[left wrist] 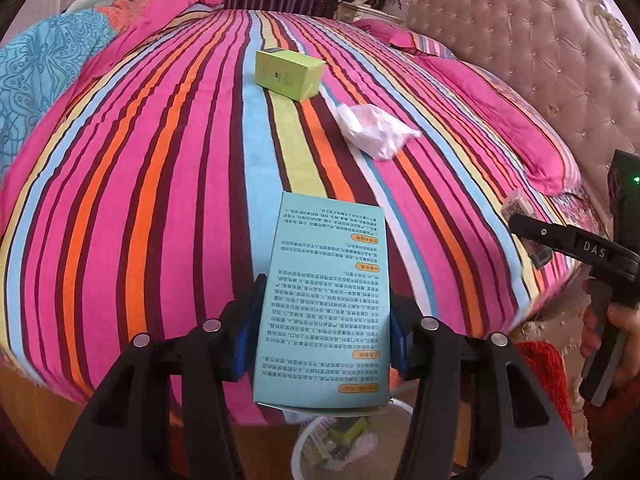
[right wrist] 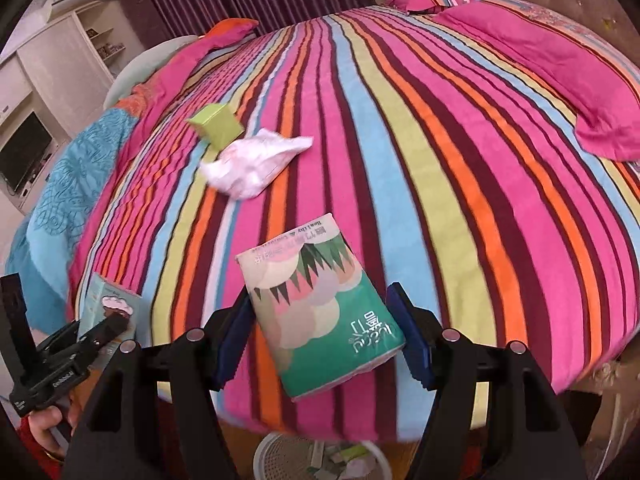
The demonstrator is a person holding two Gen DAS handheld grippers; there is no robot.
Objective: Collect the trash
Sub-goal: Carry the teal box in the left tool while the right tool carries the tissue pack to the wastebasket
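Striped bed [left wrist: 160, 200] edge, bin [right wrist: 276, 456] below, tools perhaps overhanging

Both wrist views angled down, sharing striped bed [left wrist: 160, 200].

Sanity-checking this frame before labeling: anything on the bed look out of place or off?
Yes: a green box lies tilted and a crumpled white tissue beside it, loose on the striped bedspread. Otherwise normal: the left gripper holds a light-blue box, the right gripper a green tissue pack, above the white bin.
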